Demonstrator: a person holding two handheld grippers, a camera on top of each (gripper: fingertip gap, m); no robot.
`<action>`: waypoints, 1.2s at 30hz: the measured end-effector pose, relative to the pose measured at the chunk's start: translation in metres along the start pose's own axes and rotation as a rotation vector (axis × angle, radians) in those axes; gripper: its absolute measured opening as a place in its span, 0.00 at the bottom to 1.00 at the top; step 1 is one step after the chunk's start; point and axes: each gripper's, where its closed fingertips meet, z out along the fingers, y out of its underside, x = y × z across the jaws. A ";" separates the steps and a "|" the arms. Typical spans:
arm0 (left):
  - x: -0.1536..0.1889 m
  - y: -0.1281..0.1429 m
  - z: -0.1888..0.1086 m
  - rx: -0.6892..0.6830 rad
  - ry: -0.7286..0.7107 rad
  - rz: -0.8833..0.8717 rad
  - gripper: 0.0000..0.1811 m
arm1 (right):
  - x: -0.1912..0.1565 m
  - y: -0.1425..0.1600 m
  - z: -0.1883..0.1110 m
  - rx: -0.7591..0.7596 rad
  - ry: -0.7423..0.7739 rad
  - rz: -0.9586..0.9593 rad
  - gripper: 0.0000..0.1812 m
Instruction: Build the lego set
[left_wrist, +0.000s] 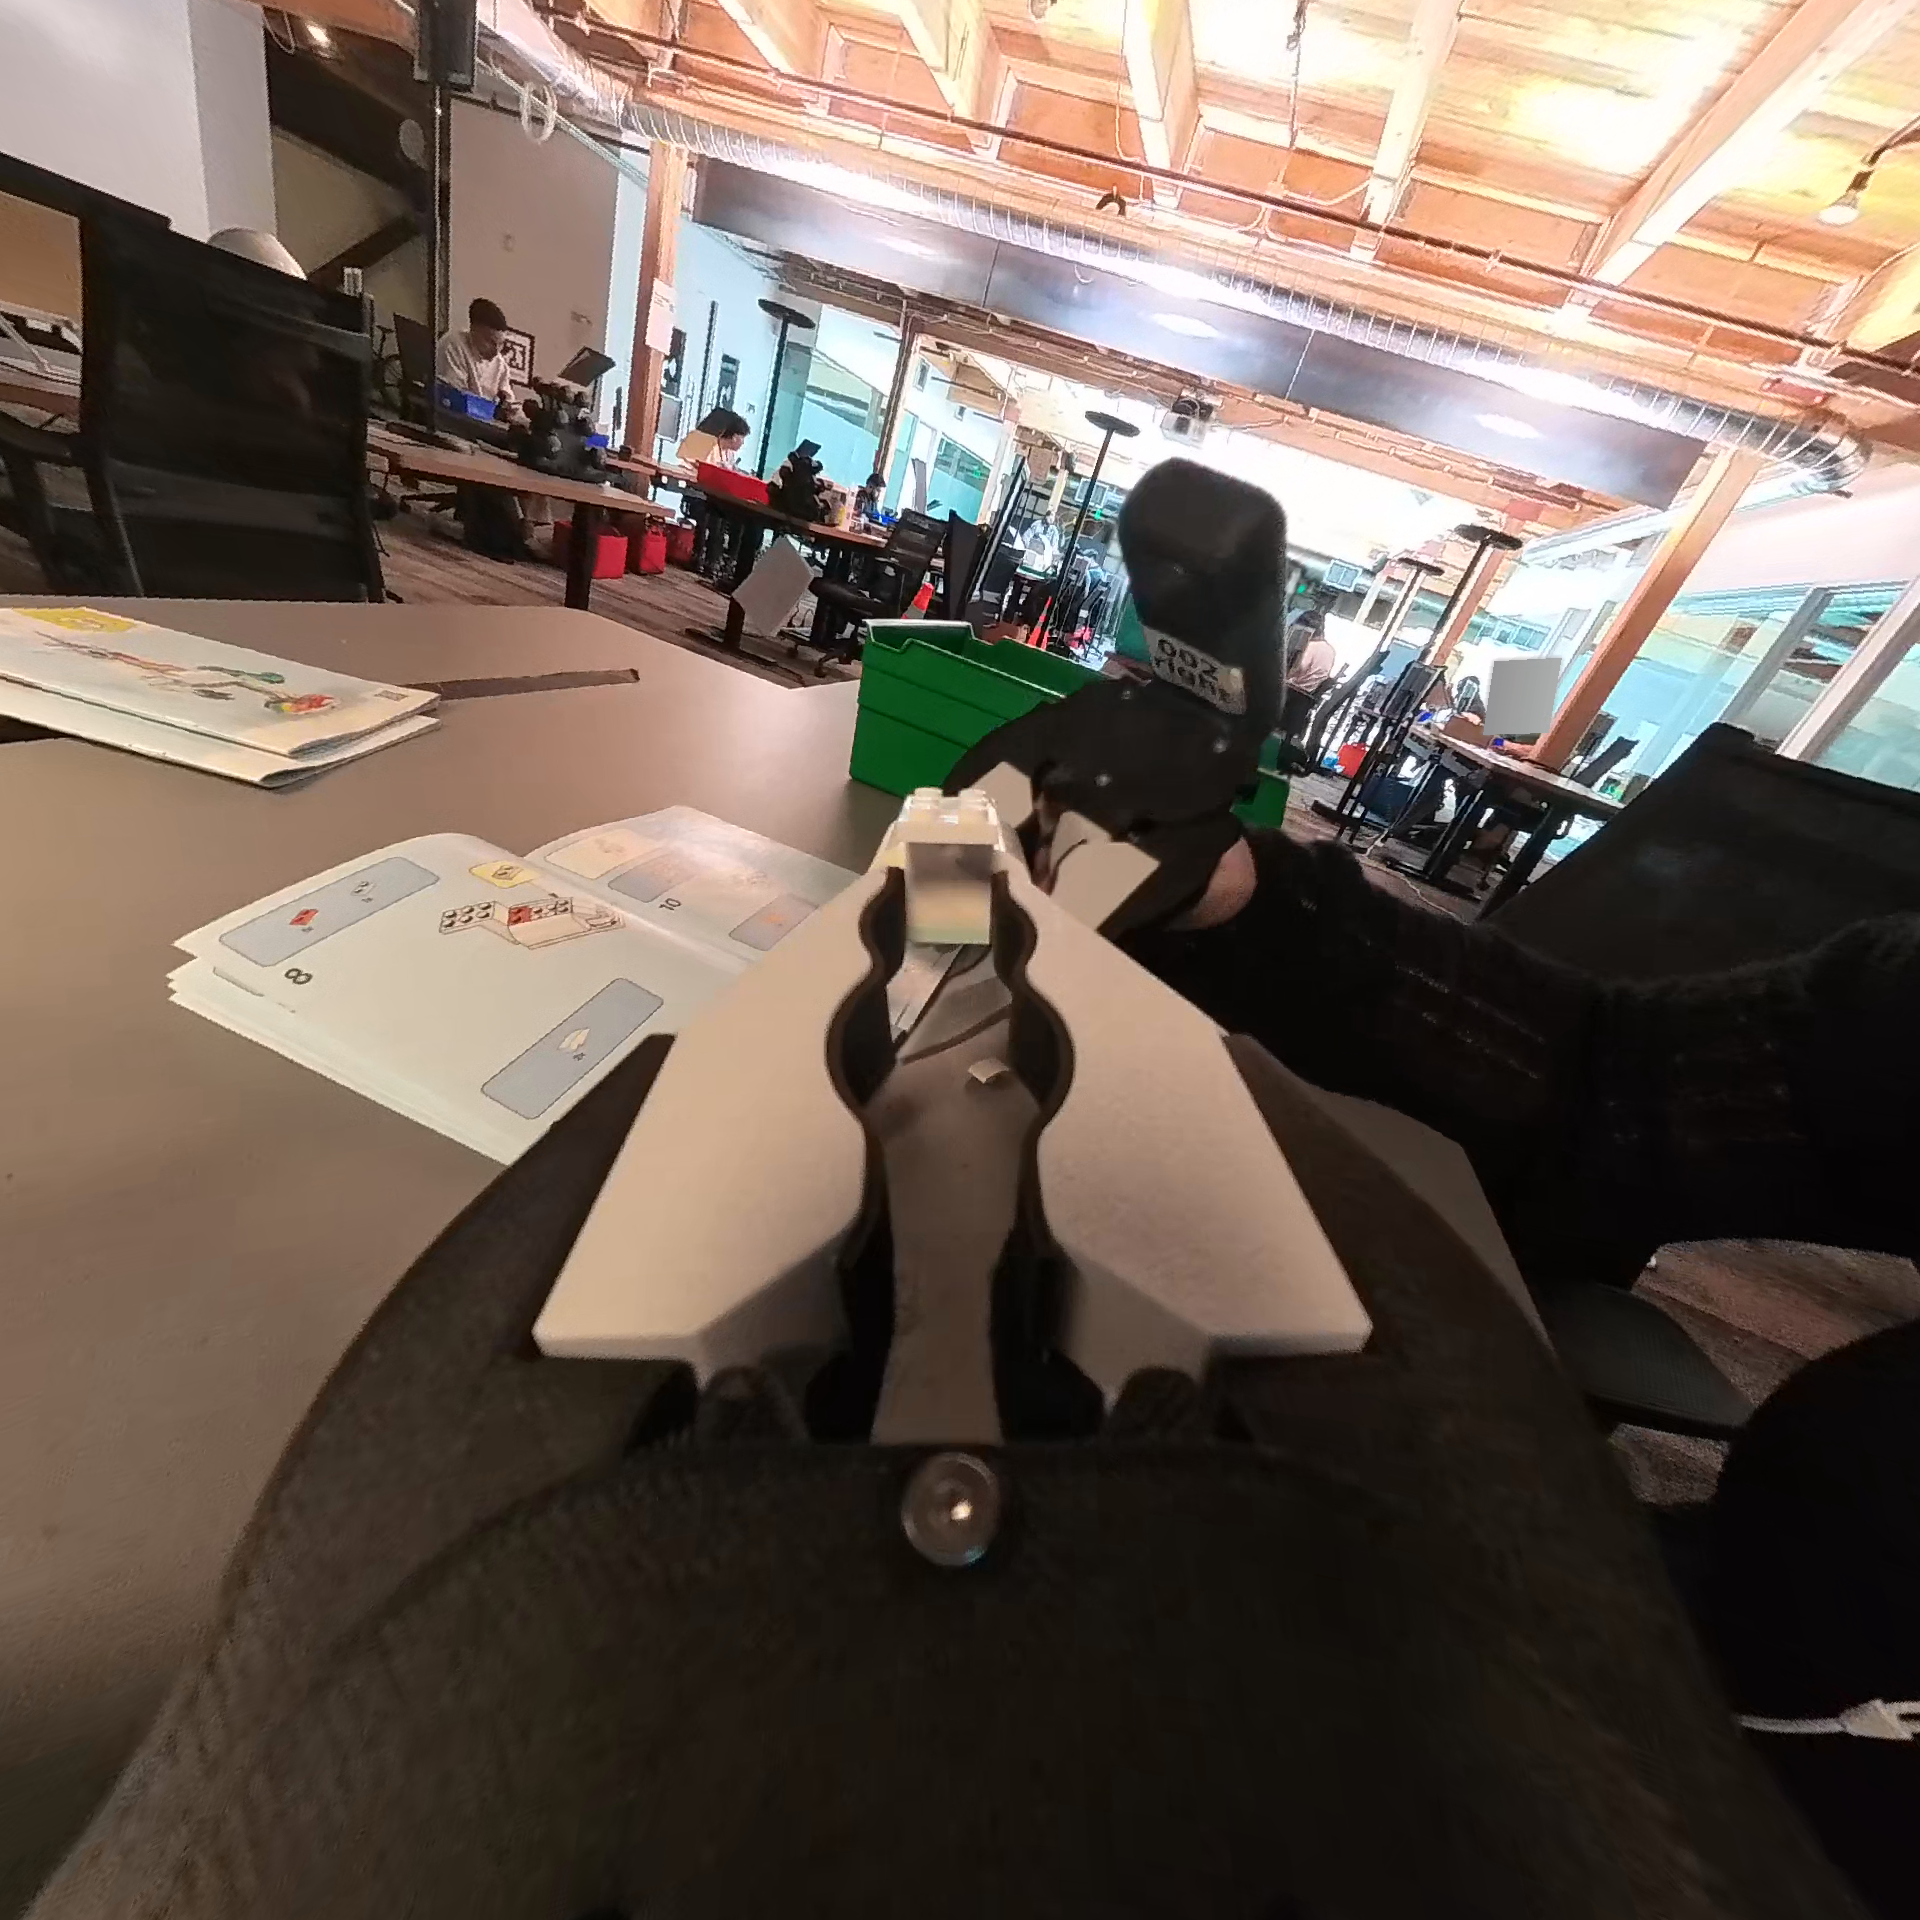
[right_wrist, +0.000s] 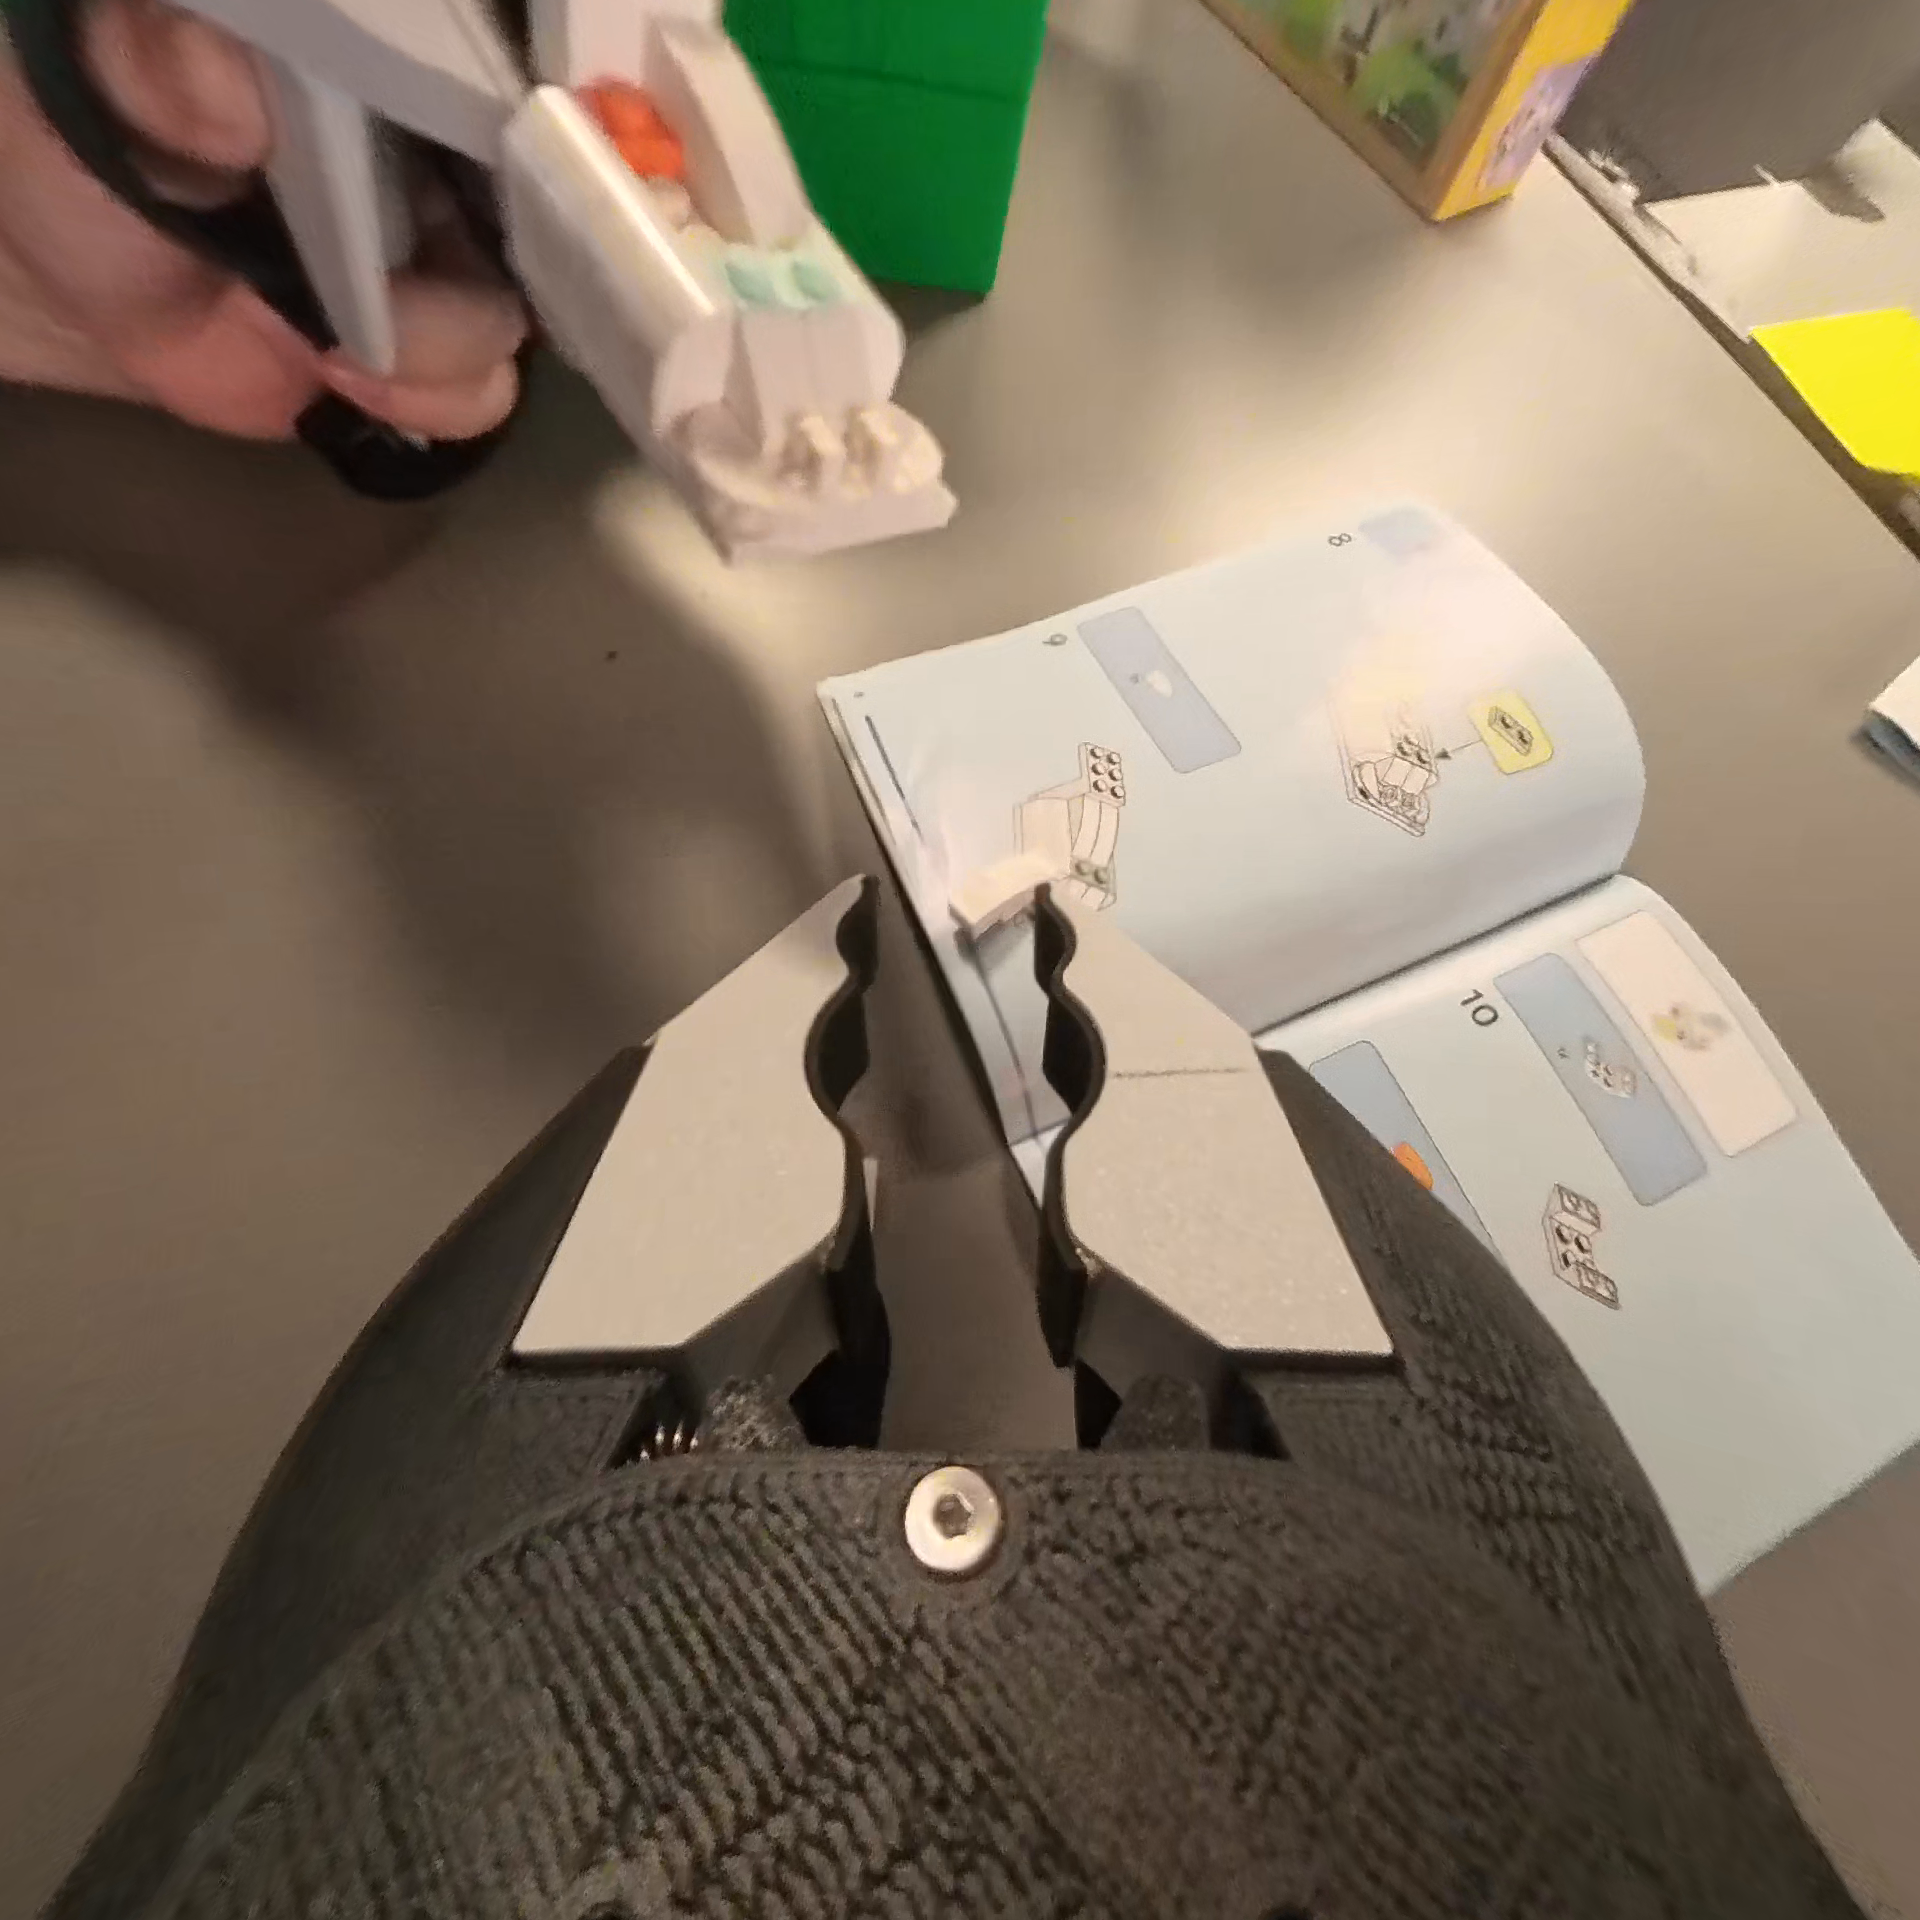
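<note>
In the left wrist view my left gripper (left_wrist: 943, 894) is shut on a white lego assembly (left_wrist: 951, 826) and holds it above the table. In the right wrist view the same assembly (right_wrist: 821, 457) is white with orange and pale teal parts, blurred, clamped in the left gripper (right_wrist: 753, 275) at the upper left. My right gripper (right_wrist: 951, 904) is open and empty, low over the open instruction booklet (right_wrist: 1299, 779). A small white lego piece (right_wrist: 992, 894) lies on the page just past its fingertips. The right gripper (left_wrist: 1044, 842) also shows beyond the assembly.
A green bin (left_wrist: 935, 696) stands at the back of the grey table (left_wrist: 208, 1195); it also shows in the right wrist view (right_wrist: 894, 135). A second booklet (left_wrist: 208, 686) lies far left. A lego box (right_wrist: 1455, 94) and a yellow note (right_wrist: 1849, 405) are at the right. The grippers' ends are close to 11 cm from one another.
</note>
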 end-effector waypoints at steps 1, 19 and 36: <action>0.000 0.000 0.000 -0.001 0.000 0.001 0.08 | 0.002 0.000 0.003 -0.009 0.027 0.007 0.16; 0.007 0.000 0.002 -0.009 0.018 0.042 0.08 | -0.045 0.026 -0.011 -0.187 -0.206 -0.243 0.03; 0.011 -0.001 0.002 -0.008 0.035 0.044 0.08 | -0.094 0.024 -0.007 -0.168 -0.476 -0.178 0.14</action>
